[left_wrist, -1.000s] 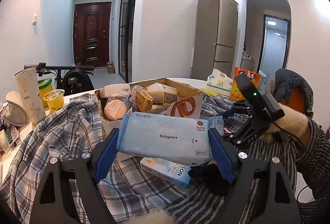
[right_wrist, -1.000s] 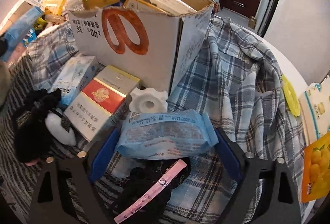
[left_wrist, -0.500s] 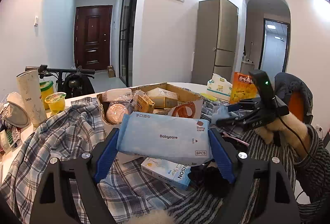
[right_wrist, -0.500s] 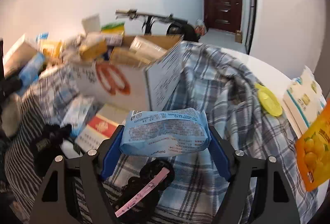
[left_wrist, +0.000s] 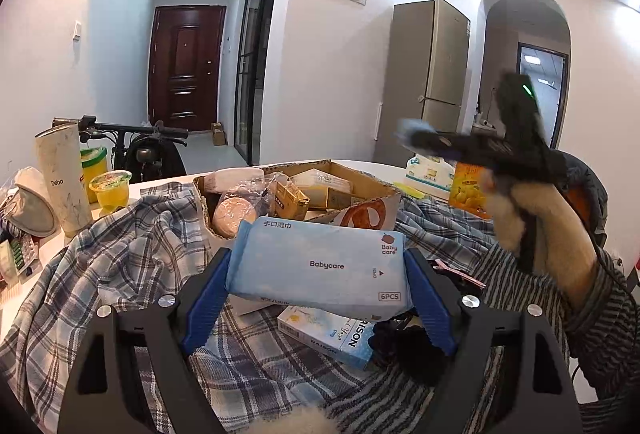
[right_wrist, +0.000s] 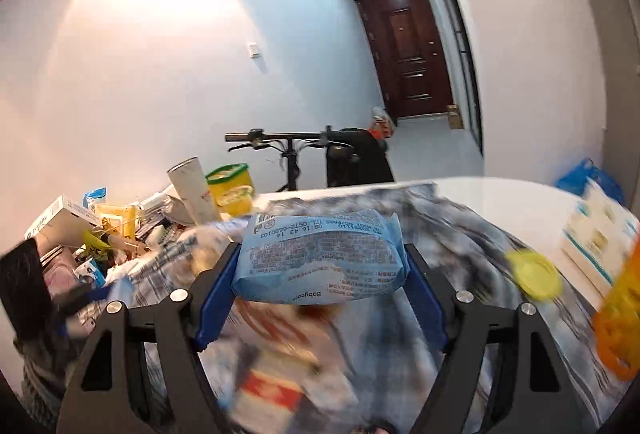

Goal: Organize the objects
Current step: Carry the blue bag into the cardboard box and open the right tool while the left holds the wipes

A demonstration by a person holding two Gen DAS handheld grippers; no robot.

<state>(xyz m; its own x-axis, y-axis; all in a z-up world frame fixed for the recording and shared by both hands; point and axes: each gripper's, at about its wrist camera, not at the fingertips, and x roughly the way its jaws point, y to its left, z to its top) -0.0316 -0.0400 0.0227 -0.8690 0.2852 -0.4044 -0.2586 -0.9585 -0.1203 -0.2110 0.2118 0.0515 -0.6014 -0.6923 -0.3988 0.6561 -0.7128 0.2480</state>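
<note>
Blue pack: clamped in left tool.
Second pack: clamped in right tool.
Advice: carry both level to box ahead, release low.

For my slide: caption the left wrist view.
Left gripper holds a blue Babycare wipes pack above a cluttered cardboard box on plaid cloth.

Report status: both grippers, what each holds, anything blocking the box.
Left gripper shut on pale blue Babycare wipes pack. Right gripper shut on second blue wipes pack. Open cardboard box ahead, already crowded; plaid cloth around it.
</note>
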